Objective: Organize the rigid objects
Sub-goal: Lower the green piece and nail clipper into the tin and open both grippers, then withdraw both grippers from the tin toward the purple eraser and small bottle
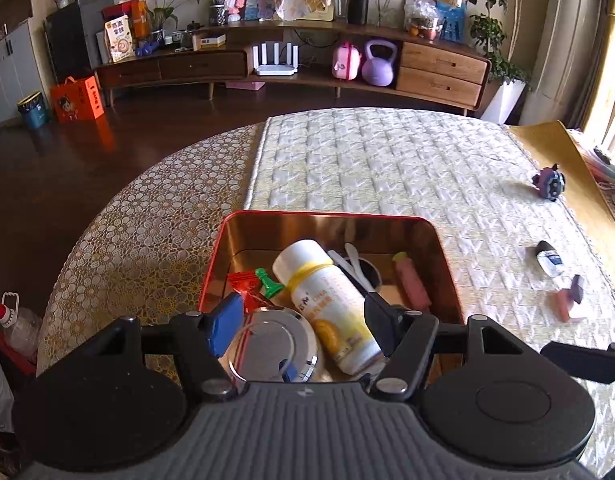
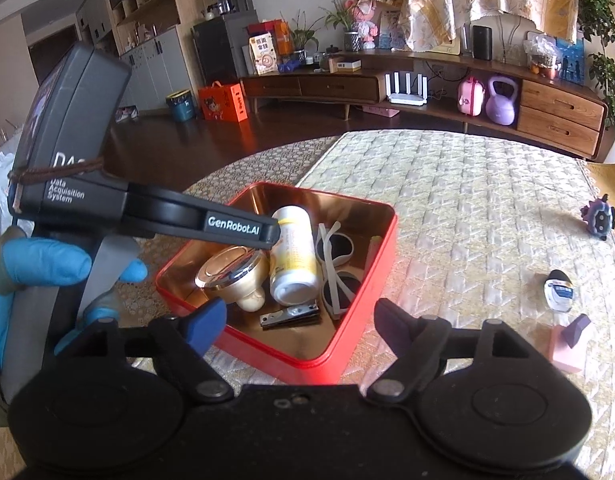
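My 2 grippers, left gripper [image 1: 303, 328] and right gripper [image 2: 299, 322], both gape empty over the glossy red tin [image 2: 347, 344] with its smooth white bottle [image 2: 293, 256].

The left gripper [image 2: 273, 232] carries white lettering along its arm: "GenRobot.AI". Its grey housing [image 2: 63, 148] reads "Data Acquisition System" beneath larger letters, partly hidden, starting "DA". The white bottle [image 1: 327, 300] in the red tin [image 1: 327, 216] shows "DNA"; its remaining print is too small to read.

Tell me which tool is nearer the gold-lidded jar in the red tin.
Left. The left tool hangs open right over the jar, while the right tool sits open back at the red tin's near wall.
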The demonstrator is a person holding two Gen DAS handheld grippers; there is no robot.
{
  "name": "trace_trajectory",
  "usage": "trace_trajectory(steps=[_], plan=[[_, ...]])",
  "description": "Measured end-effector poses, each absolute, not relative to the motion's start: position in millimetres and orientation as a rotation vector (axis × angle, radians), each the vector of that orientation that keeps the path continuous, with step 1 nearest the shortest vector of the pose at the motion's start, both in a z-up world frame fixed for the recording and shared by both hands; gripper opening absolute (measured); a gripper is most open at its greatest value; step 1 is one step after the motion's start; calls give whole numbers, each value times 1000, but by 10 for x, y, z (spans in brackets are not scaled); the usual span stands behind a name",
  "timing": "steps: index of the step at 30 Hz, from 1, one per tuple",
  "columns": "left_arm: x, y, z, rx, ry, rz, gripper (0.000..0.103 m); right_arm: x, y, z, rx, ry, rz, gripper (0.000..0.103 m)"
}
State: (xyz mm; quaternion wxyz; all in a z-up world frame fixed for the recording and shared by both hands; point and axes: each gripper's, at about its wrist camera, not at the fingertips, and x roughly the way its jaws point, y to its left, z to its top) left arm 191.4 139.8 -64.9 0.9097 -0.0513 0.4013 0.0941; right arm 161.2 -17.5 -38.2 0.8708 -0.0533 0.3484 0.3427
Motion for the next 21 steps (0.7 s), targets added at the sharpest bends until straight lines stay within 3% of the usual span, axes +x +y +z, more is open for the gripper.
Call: trace_trajectory(steps=[8,11,21], plan=[[1753,1112,-509,-108,812,132,67,1485,-549,-222,-90,651,669,95],[1712,981,-465,-110,801,114,78,1453,-710,-217,-108,609,635,99],[1736,540,-416,-110,799,63,82,1541,-1393,-358,-52,590,486,102]])
